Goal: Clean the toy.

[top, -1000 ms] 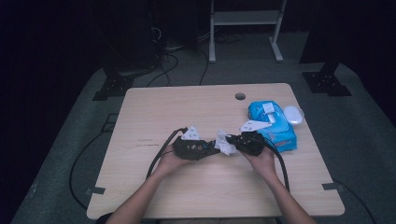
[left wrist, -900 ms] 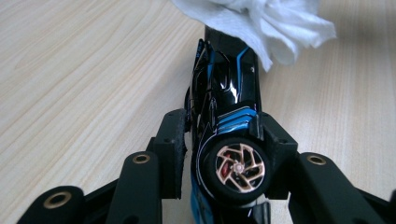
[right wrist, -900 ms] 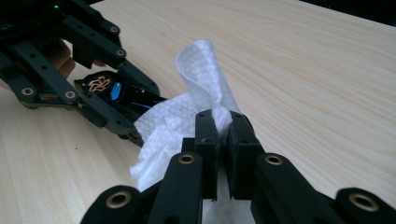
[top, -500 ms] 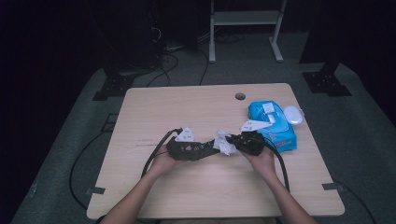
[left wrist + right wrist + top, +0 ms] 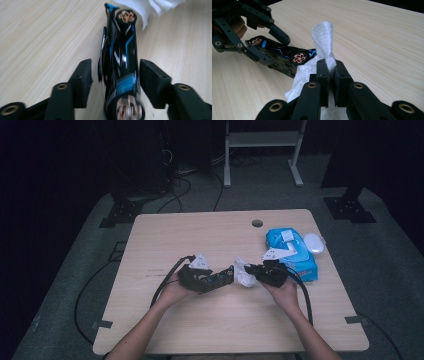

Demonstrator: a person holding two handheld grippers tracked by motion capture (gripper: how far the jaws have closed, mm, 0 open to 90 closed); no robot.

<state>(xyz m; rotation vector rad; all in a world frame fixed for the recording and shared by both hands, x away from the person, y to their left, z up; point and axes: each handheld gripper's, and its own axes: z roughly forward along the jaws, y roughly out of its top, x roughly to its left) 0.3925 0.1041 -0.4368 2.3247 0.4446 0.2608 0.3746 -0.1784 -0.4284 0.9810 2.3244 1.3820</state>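
Observation:
A black toy car (image 5: 122, 65) with blue stripes and copper-coloured wheels lies lengthwise between the jaws of my left gripper (image 5: 115, 75). These jaws have just been opening, and a gap shows on each side of the car. My right gripper (image 5: 329, 67) is shut on a crumpled white wipe (image 5: 323, 37), which touches the car's far end (image 5: 284, 57). From above, both grippers meet at the table's middle: left gripper (image 5: 225, 276), right gripper (image 5: 250, 270), wipe (image 5: 243, 274) between them.
A blue pack of wipes (image 5: 292, 251) lies just right of my right hand, with a small white oval object (image 5: 314, 242) beside it. The wooden table (image 5: 200, 230) has a cable hole (image 5: 257, 223) near its far edge. Cables trail from both grippers.
The left gripper's jaws have spread apart from the toy car. Both hands and the wipe stay almost where they were.

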